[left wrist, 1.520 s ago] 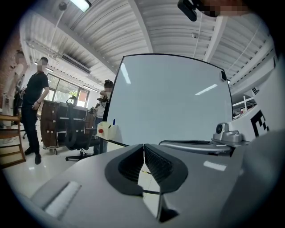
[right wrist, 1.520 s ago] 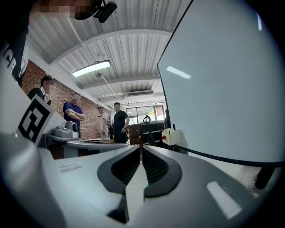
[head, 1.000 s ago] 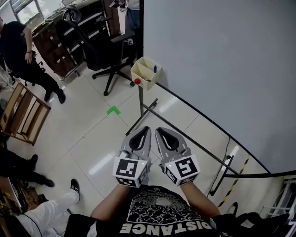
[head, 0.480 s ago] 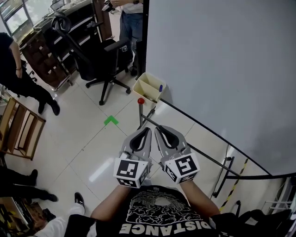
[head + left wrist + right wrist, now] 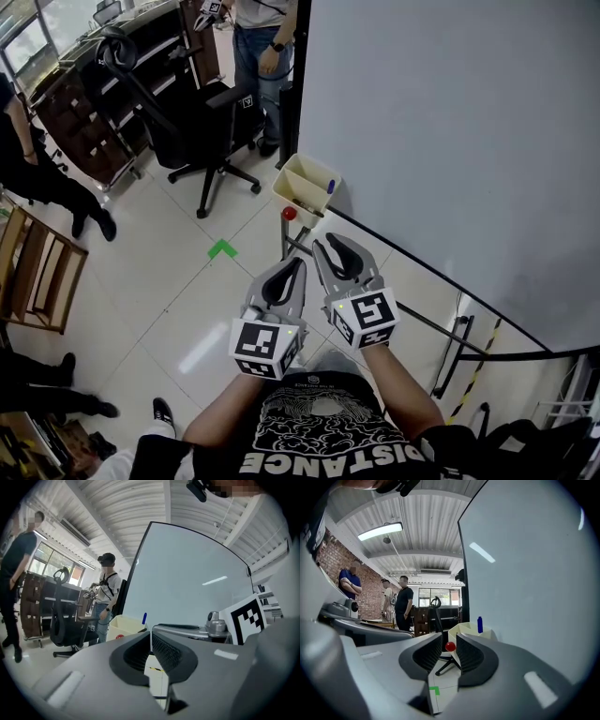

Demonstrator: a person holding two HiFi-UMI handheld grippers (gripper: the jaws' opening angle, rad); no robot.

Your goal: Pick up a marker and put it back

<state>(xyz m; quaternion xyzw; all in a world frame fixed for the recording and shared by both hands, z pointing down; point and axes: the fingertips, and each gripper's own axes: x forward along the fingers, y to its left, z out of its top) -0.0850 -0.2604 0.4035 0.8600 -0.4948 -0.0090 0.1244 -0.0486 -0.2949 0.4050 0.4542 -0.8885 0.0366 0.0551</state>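
Marker (image 5: 330, 186): blue. Holder (image 5: 292, 171): cream, with a red knob (image 5: 289, 214); whiteboard (image 5: 450, 112): pale grey-white, black-edged. Floor (image 5: 178, 281): glossy off-white tiles bearing one green tape mark (image 5: 222, 248); office chair (image 5: 187, 112): black; T-shirt (image 5: 319, 431): black with white print.

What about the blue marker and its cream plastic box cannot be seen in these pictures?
Blue marker: lower part, all views, hidden inside the cream plastic box.
Box's other contents: head view, too small.
Box's lower half: left gripper view, behind the left tongs.
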